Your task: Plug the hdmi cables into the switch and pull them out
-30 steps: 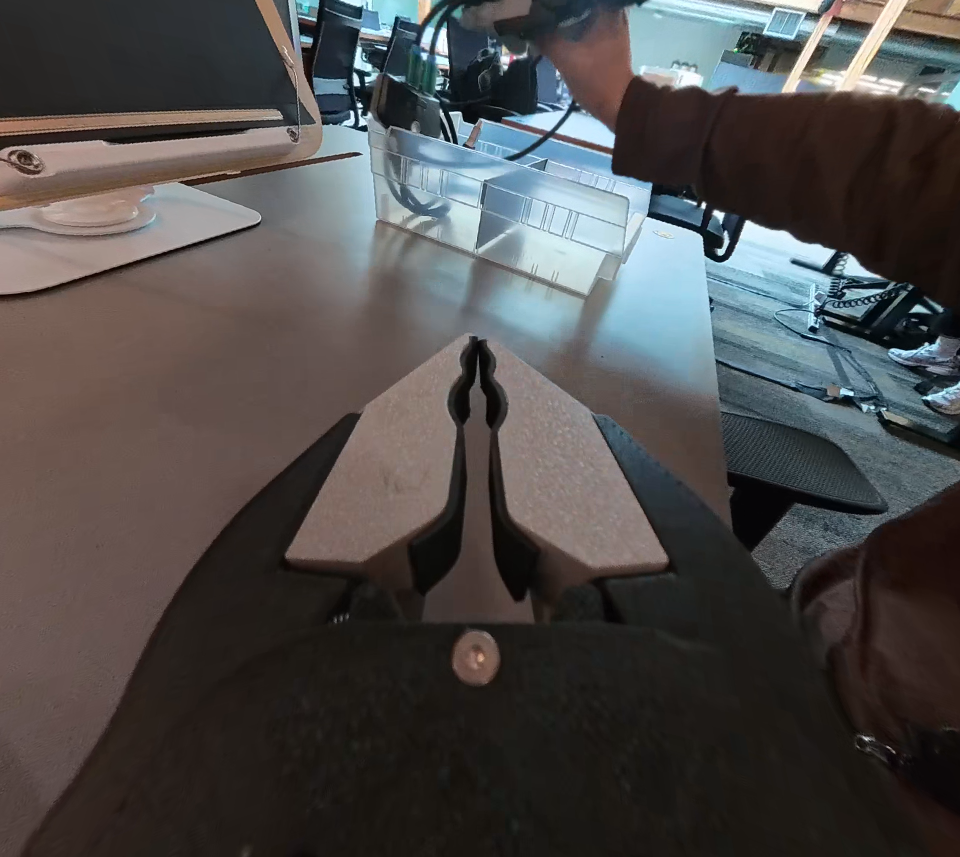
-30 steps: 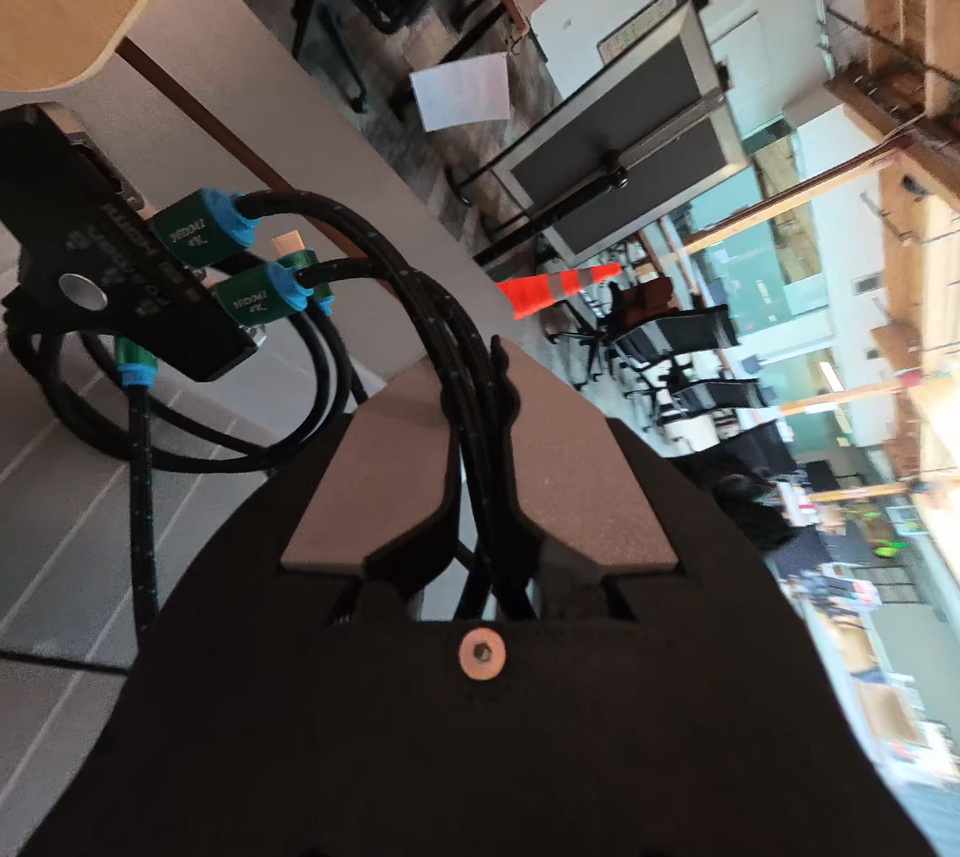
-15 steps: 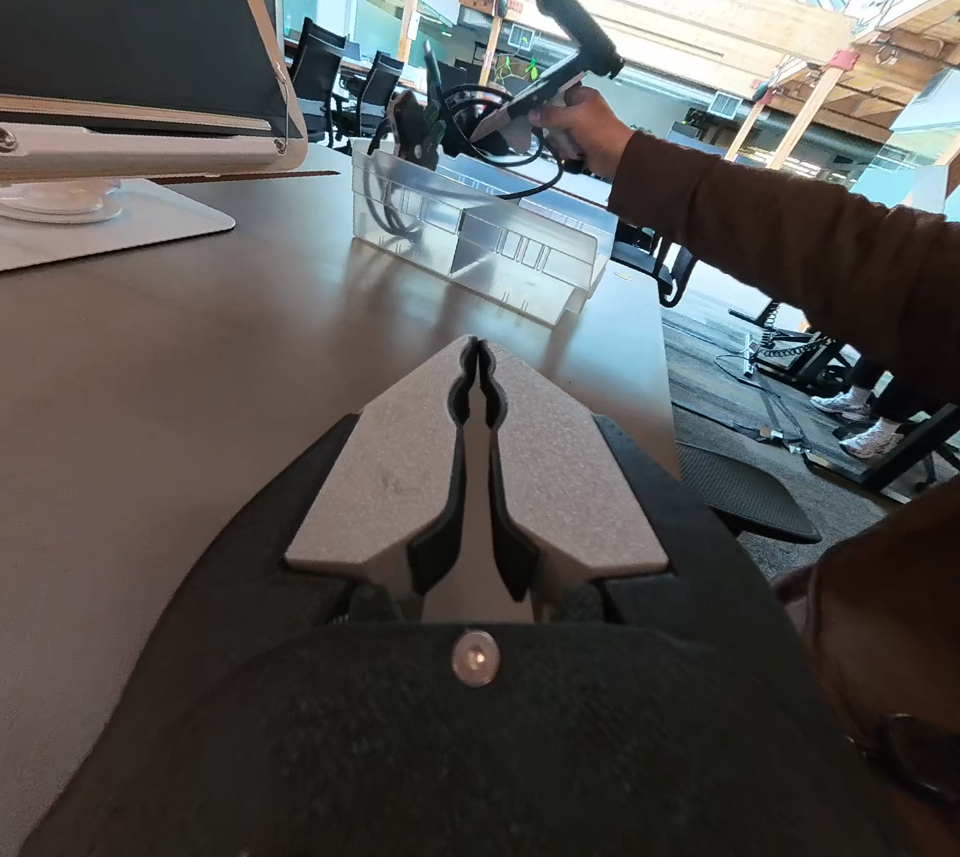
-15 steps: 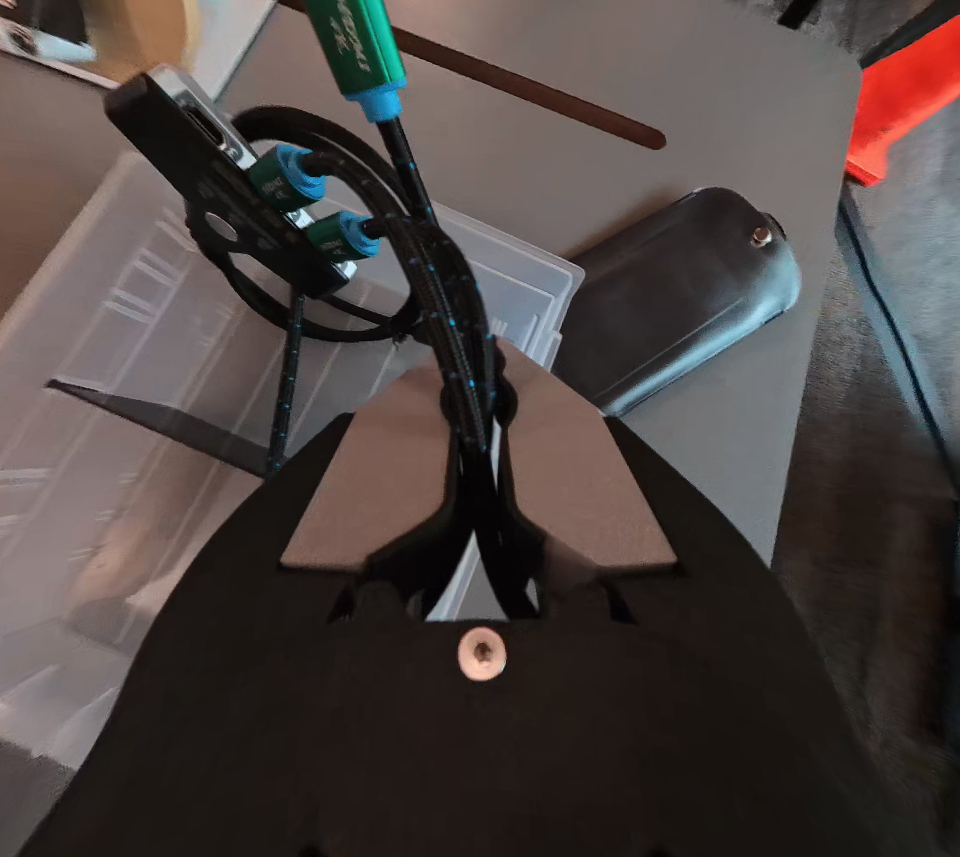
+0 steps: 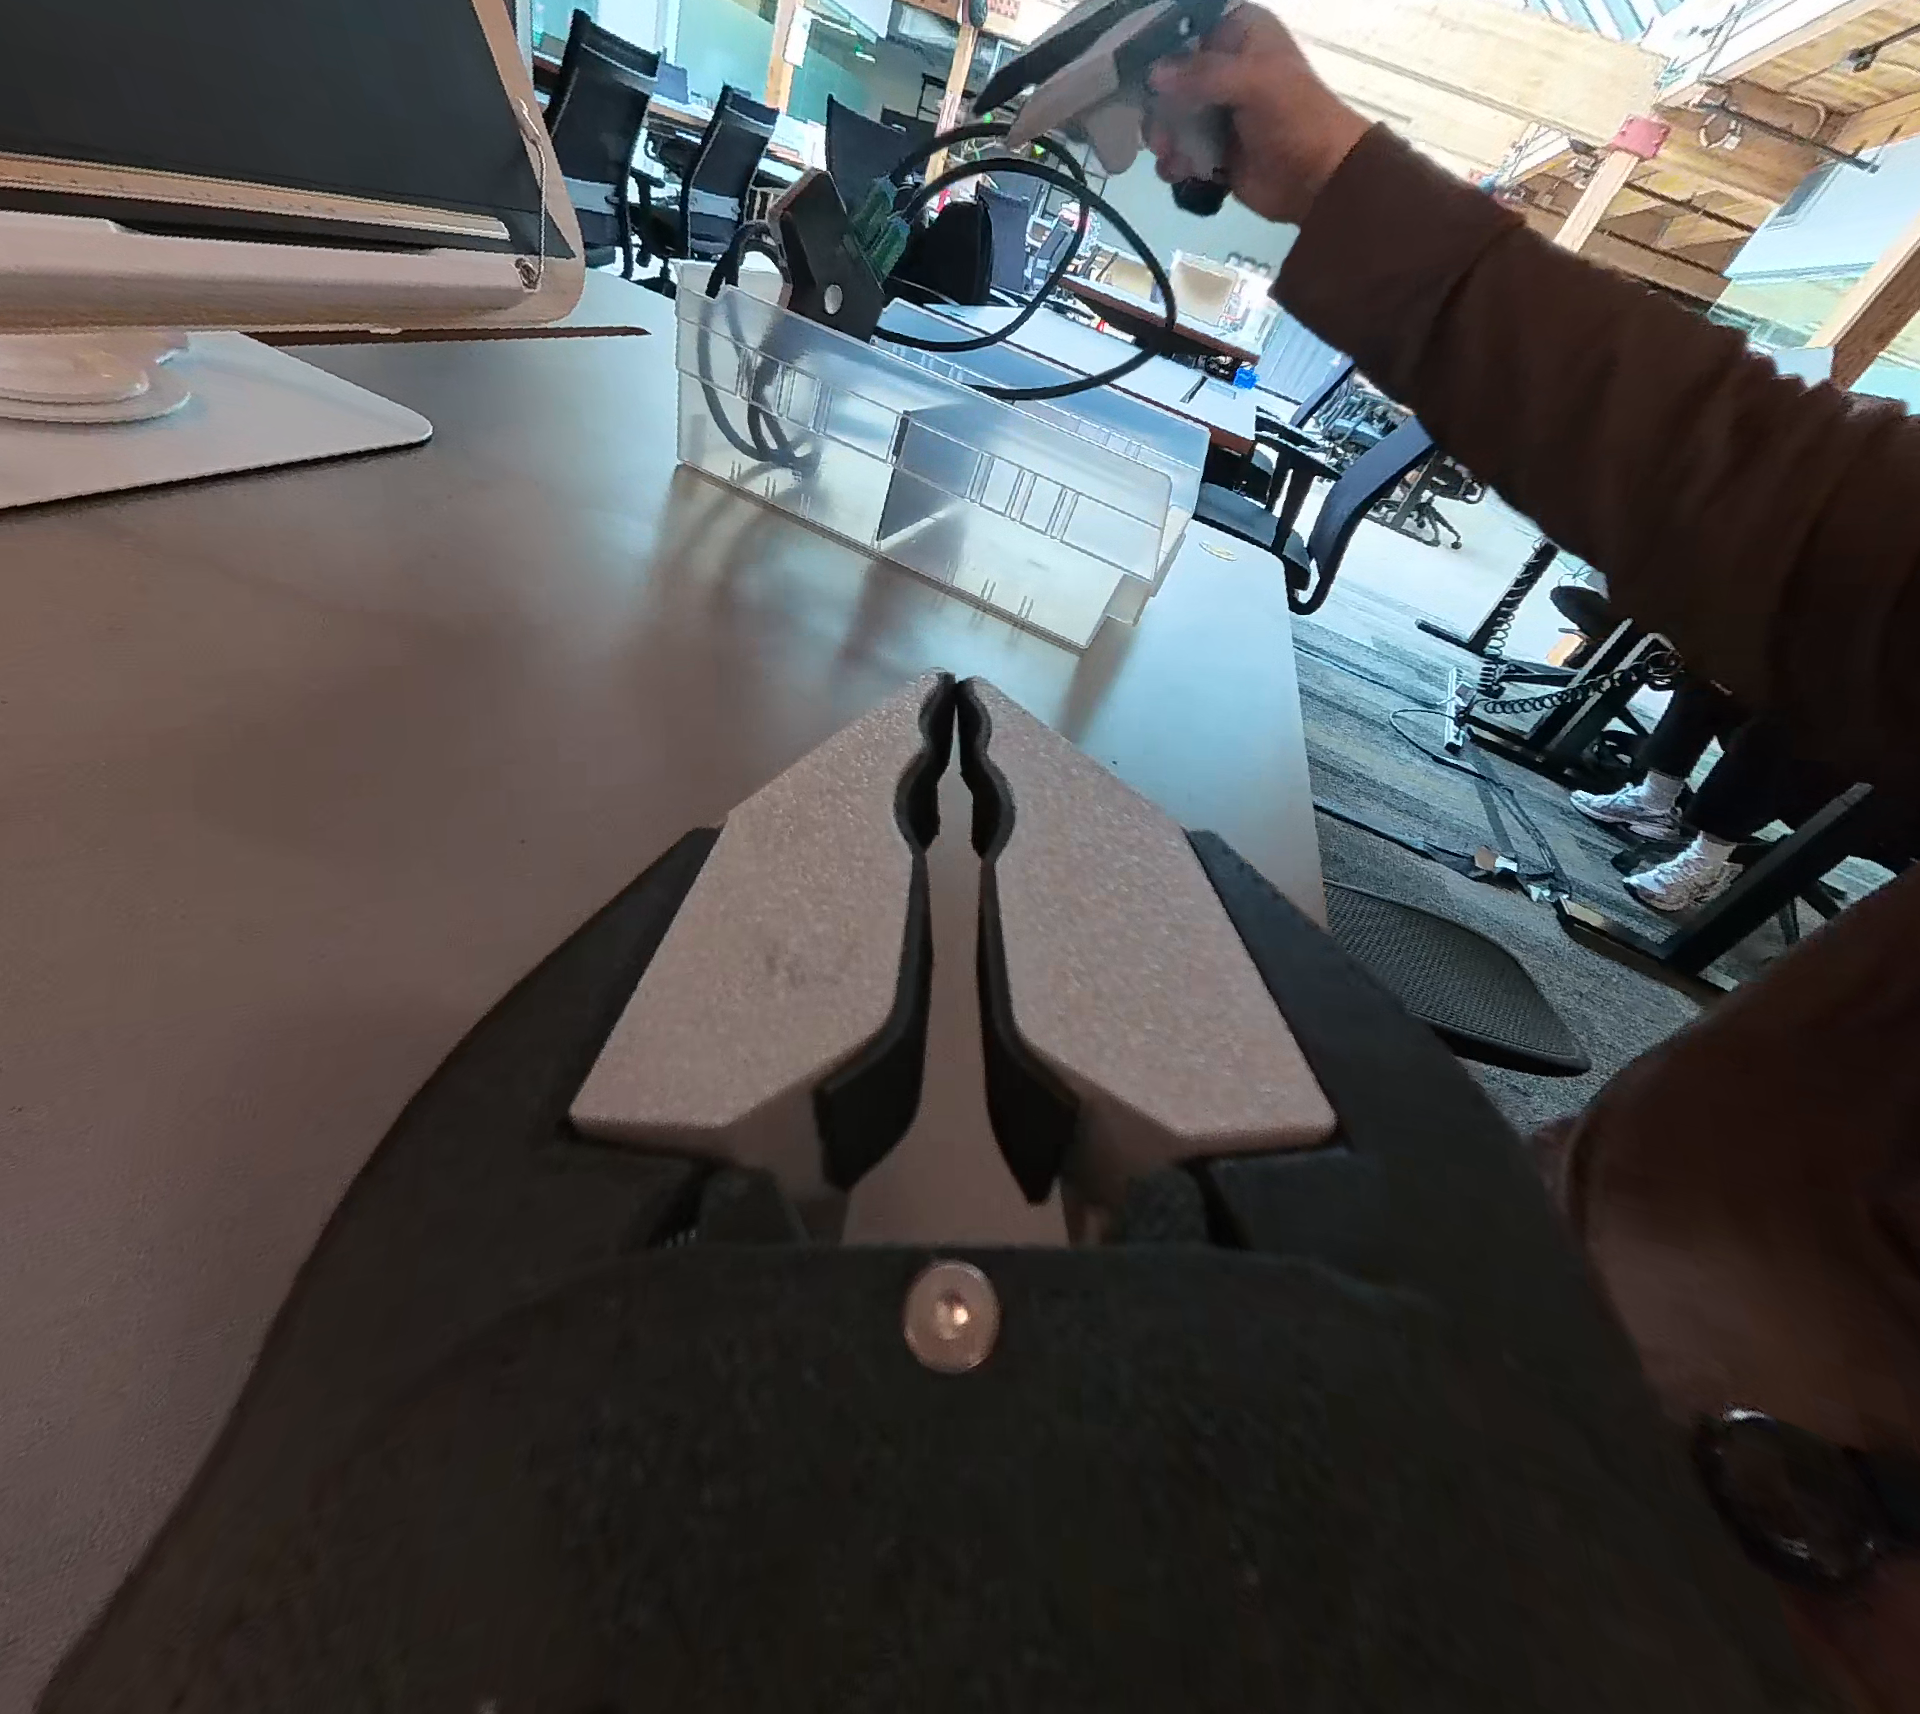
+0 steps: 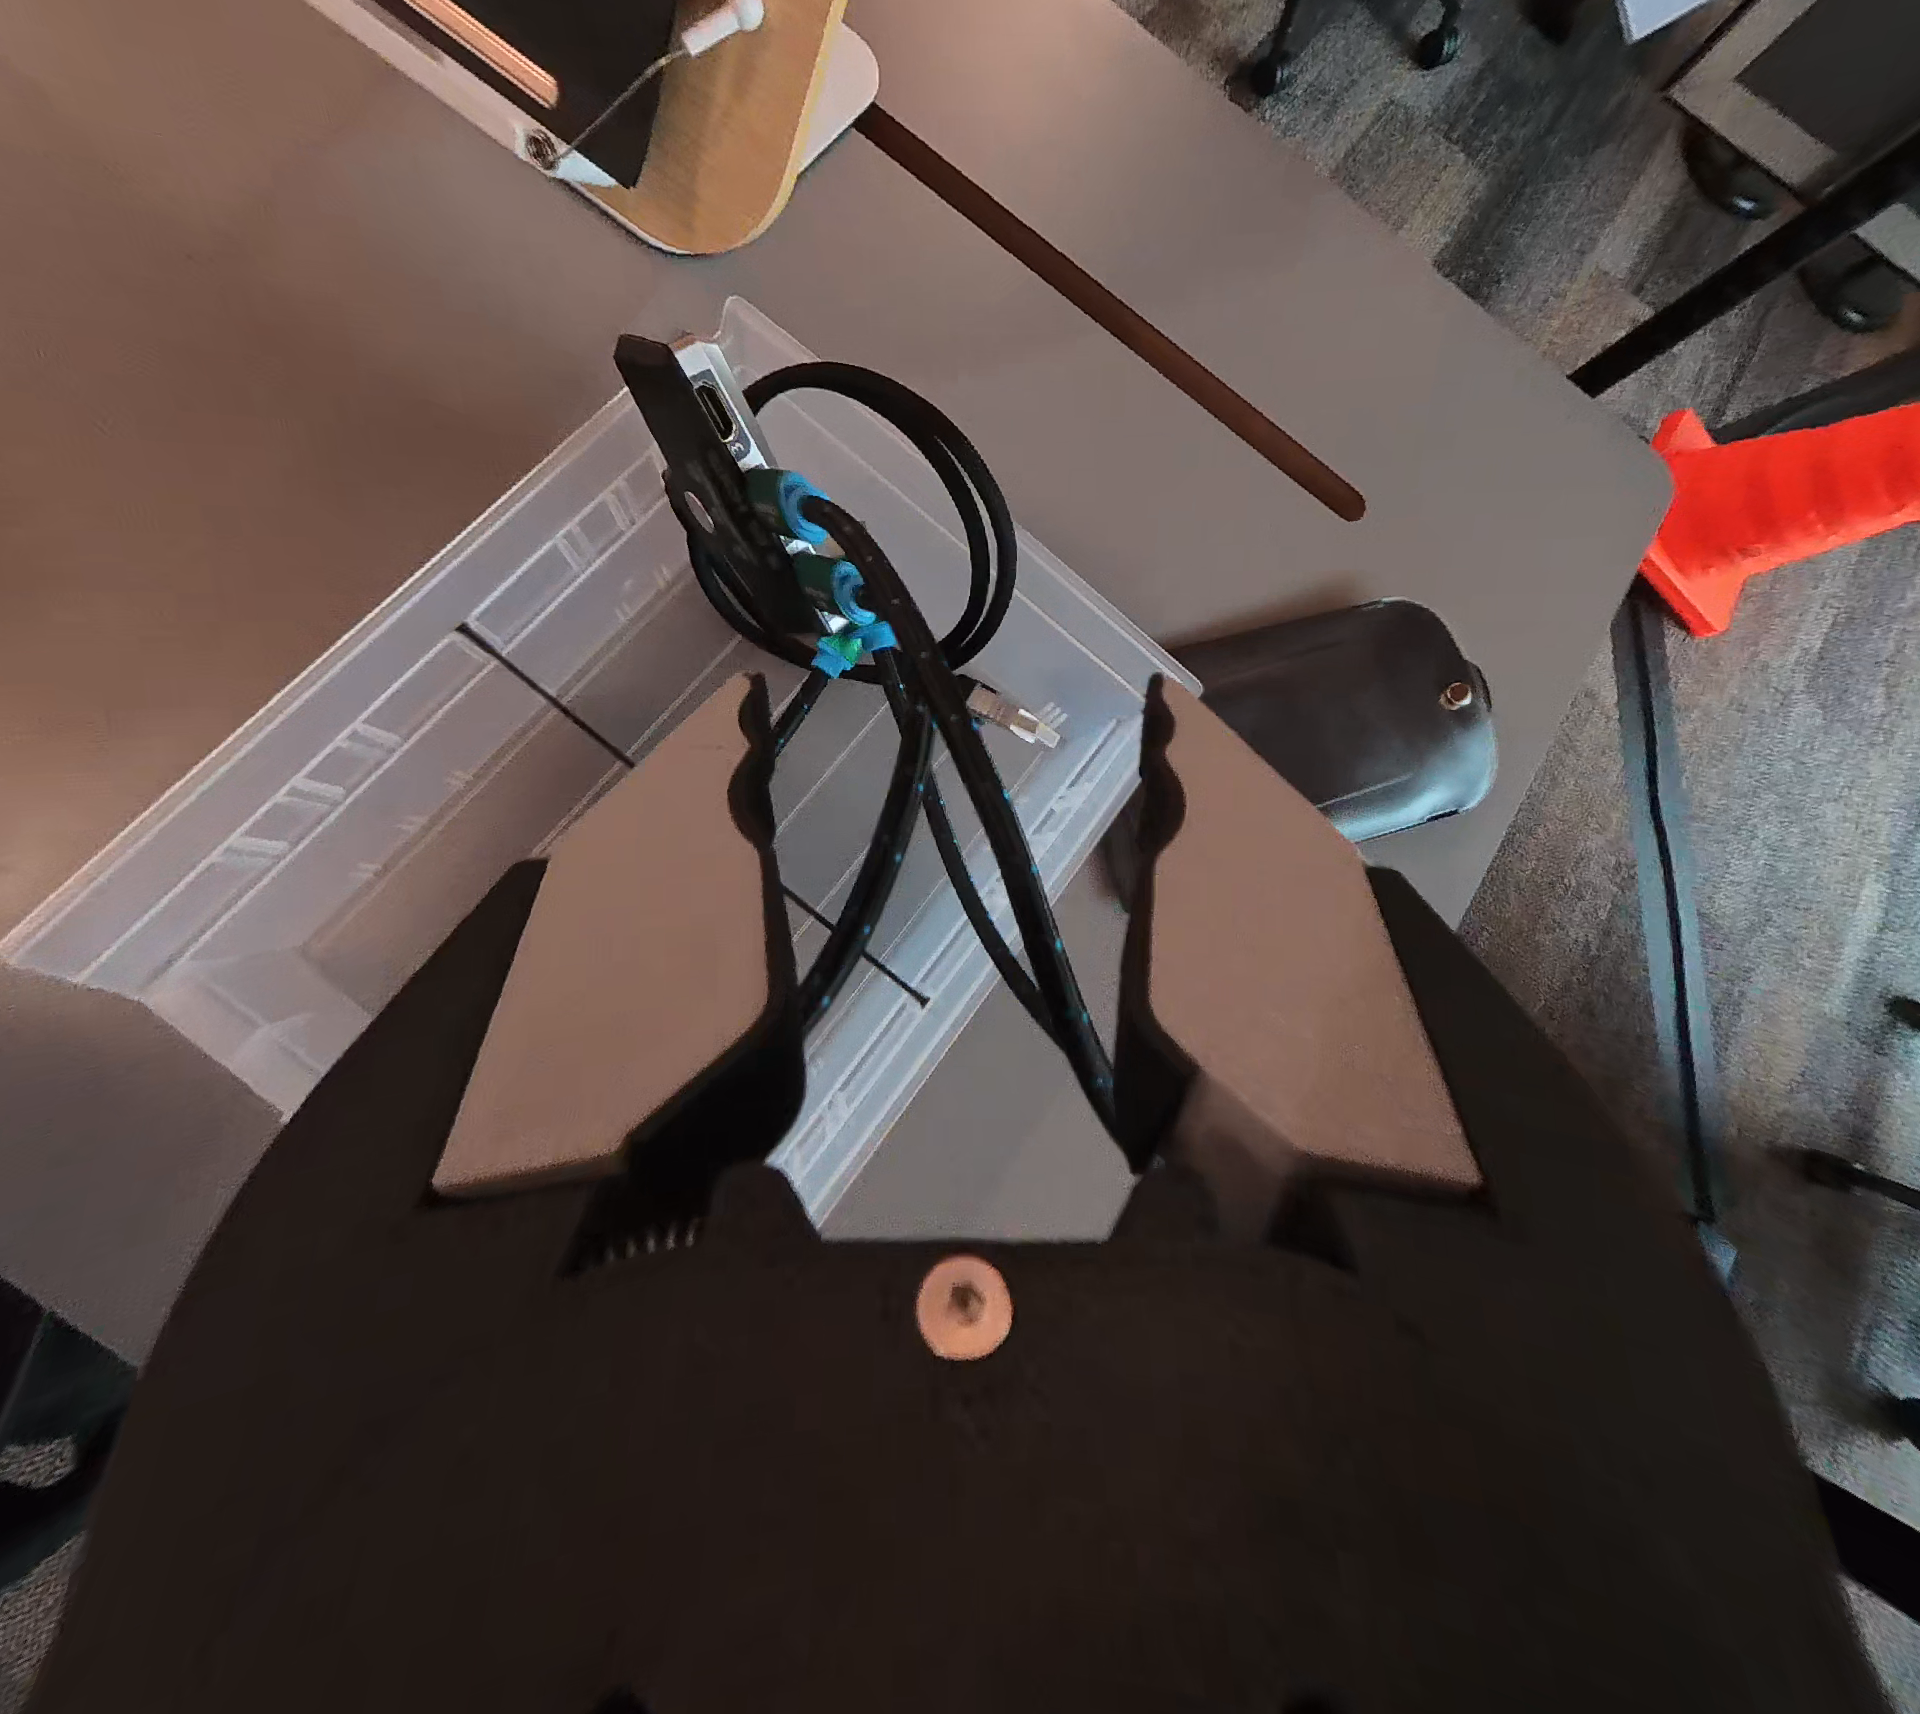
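The right gripper (image 6: pixel 951 729) is hovering above the clear divided bin (image 6: pixel 436 708) with its jaws spread wide apart; the braided HDMI cables (image 6: pixel 977 843) are passing loosely between the fingers, gripped by neither. The black switch (image 6: pixel 707 490) is standing tilted at the far end of the bin, leaning on coiled cable. Two green-and-blue plugs (image 6: pixel 805 547) are seated in its side, one port above them is showing empty, and a loose connector (image 6: pixel 1013 719) is lying on the bin floor.

The left gripper (image 5: pixel 956 698) is idling low over the grey table (image 5: pixel 364 729), its jaws together on nothing, well apart from the bin.

Handling judgement: the switch looks light and is likely to lift or slide when a plug is pulled, so it should be braced by its body. The cables appear flexible yet springy; their braid offers little purchase. The rigid plug housing is the better hold, gripped across its flat faces.

Compared with half a second earlier, the right jaws, then clamped on the cable bundle, are now open, and the plug that was raised above the switch is now down in the bin.
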`<state>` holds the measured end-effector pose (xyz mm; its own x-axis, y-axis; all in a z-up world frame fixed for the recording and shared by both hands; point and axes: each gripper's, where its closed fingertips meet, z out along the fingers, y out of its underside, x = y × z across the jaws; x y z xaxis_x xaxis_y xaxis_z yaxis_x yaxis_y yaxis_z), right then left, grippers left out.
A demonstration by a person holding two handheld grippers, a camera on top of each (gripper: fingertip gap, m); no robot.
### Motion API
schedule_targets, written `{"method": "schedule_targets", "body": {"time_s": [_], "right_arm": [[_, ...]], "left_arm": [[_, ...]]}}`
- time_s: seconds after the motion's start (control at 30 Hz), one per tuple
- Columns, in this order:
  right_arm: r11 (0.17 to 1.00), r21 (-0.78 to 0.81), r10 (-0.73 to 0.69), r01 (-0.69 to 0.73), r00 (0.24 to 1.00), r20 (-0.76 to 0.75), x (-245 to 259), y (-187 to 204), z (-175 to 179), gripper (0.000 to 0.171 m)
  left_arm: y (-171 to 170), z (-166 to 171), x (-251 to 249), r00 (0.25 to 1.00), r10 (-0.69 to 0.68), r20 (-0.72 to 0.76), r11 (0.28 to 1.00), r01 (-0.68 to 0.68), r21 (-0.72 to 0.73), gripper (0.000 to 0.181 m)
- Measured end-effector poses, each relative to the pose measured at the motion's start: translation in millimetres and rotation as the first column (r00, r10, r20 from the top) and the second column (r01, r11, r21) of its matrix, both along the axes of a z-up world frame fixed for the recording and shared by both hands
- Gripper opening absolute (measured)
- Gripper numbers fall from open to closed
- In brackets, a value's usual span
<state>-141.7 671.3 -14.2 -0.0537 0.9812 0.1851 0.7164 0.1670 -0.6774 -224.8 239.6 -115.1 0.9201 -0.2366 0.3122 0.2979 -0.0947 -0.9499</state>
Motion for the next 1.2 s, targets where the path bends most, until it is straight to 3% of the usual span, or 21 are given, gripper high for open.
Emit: {"method": "schedule_targets", "body": {"time_s": [0.17, 0.3, 0.47, 0.67, 0.77, 0.83, 1.1, 1.2], "right_arm": [[0.998, -0.047, 0.03, -0.033, 0.997, -0.065, 25.9, -14.7, 22.8, 0.079], [0.998, -0.01, 0.062, -0.063, 0.996, -0.067, 64.1, -32.2, 21.6, 0.081], [0.984, -0.092, 0.142, -0.152, 0.984, -0.107, 104.4, -71.0, -0.5, 0.047], [0.969, -0.197, 0.134, -0.151, 0.986, -0.099, 104.9, -94.4, -37.1, 0.056], [0.974, -0.178, 0.135, -0.142, 0.99, -0.049, 98.3, -93.0, -56.3, 0.031], [0.975, -0.175, 0.133, -0.134, 0.991, -0.016, 93.4, -89.5, -63.8, 0.03], [0.99, 0.139, 0.033, -0.036, 0.999, 0.022, 59.5, -52.1, -55.8, 0.025], [0.977, 0.213, -0.053, 0.024, 0.99, 0.13, 56.2, -27.3, -65.4, 0.023]], "left_arm": [[-0.3, 0.5, 0.4, 1.0, -0.003, 0.008, 1.0, 0.003, 0.003, 0.0], [-0.5, 0.6, 0.5, 1.0, -0.003, 0.008, 1.0, 0.003, 0.004, 0.0], [-0.7, 1.9, 1.2, 0.999, -0.012, 0.034, 1.0, 0.012, 0.014, 0.0], [-2.7, 7.1, 4.2, 0.989, -0.07, 0.129, 0.997, 0.063, 0.055, 0.0], [-5.9, 10.7, 3.2, 0.998, -0.035, 0.058, 0.996, 0.03, 0.082, 0.0], [-8.1, 12.7, 5.4, 0.999, -0.035, 0.037, 0.995, 0.031, 0.099, 0.0], [-7.3, 11.7, 5.2, 0.998, -0.039, 0.045, 0.995, 0.035, 0.091, 0.0], [-7.2, 11.5, 4.8, 0.998, -0.038, 0.048, 0.995, 0.034, 0.09, 0.0]]}}
